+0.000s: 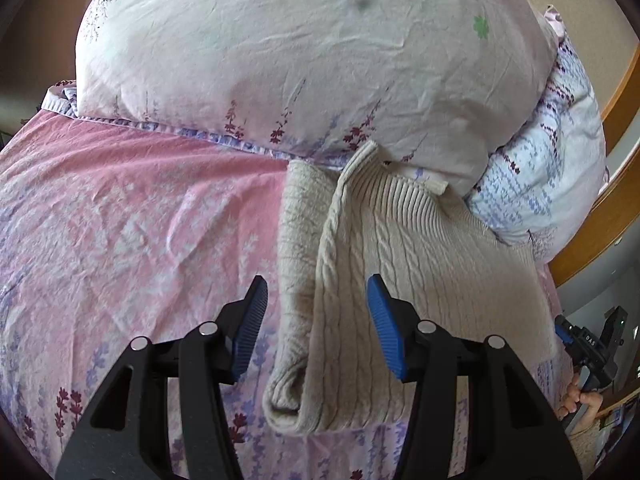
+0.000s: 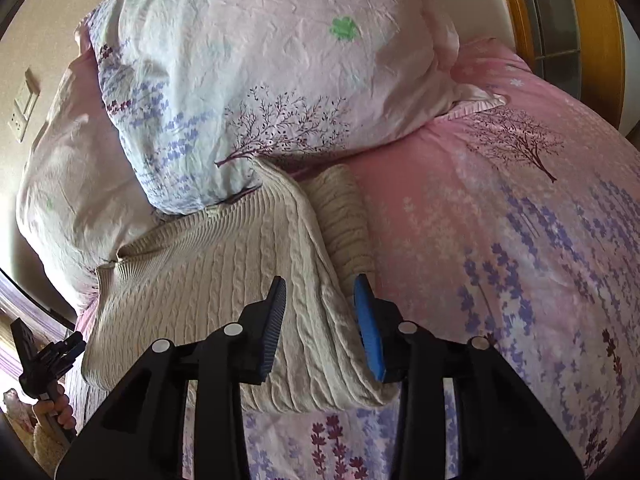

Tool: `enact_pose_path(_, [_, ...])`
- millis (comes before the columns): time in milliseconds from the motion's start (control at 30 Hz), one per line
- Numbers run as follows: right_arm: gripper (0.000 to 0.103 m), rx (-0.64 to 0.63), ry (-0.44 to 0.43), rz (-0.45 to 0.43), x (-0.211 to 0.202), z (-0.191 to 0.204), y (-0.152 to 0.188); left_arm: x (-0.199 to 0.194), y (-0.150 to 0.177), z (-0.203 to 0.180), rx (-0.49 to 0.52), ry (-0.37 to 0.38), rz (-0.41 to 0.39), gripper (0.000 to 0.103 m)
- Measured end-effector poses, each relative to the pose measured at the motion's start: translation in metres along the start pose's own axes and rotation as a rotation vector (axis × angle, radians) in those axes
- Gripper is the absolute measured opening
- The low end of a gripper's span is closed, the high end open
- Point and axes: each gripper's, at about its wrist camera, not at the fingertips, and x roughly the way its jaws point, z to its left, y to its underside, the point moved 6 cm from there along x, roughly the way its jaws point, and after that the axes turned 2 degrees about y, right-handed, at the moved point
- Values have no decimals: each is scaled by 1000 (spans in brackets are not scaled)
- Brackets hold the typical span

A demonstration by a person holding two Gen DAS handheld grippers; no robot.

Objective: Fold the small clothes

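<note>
A cream cable-knit sweater lies folded on the pink floral bedspread, its ribbed hem against the pillows. In the left wrist view my left gripper is open, its blue pads straddling the sweater's folded left edge and a rolled sleeve. In the right wrist view the sweater lies at centre left. My right gripper is open over its right edge, next to the rolled sleeve. Each gripper shows at the edge of the other's view, hand-held.
Two big floral pillows are stacked at the head of the bed, touching the sweater's far end. A wooden bed frame runs along the right in the left wrist view. A wall socket is on the wall at left.
</note>
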Motion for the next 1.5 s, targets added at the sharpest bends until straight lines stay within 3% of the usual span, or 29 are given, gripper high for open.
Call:
enact_pose_path(200, [34,-46,35,9,0,0,9,4,19,-1,40,-33,37,51])
enact_pose_path(333, [29,-62,43,17,1,-1,13,6,26,-7,67,-33,39,39])
enact_pose_path(533, [11,-132,76,0,-1,3,19,2,27,-11,101,-57,16,22])
enact_pose_path(833, [9,-100,37,-98,-30,10,12,-18,21,-12,91,16,-8,15])
enact_pose_path(1033, [9,-59,65,-61,-26,-7,24,-18,28,1,69,31,12,12])
enact_pose_path(1267, [10,-40,102,7,-5,-10,30,-8,30,-1,85,13,24,15])
enact_pose_path(1400, [15,-37,109,-23,-17,-10,24,-27,21,-1,79,8,-43,25])
enact_pose_path(1467, [24,-71,116,-68,-26,-3,18,-40,14,-8,106,-13,-107,34])
enact_pose_path(1500, [40,-92,103,-83,-29,5,16,-45,11,-15,133,-21,-134,40])
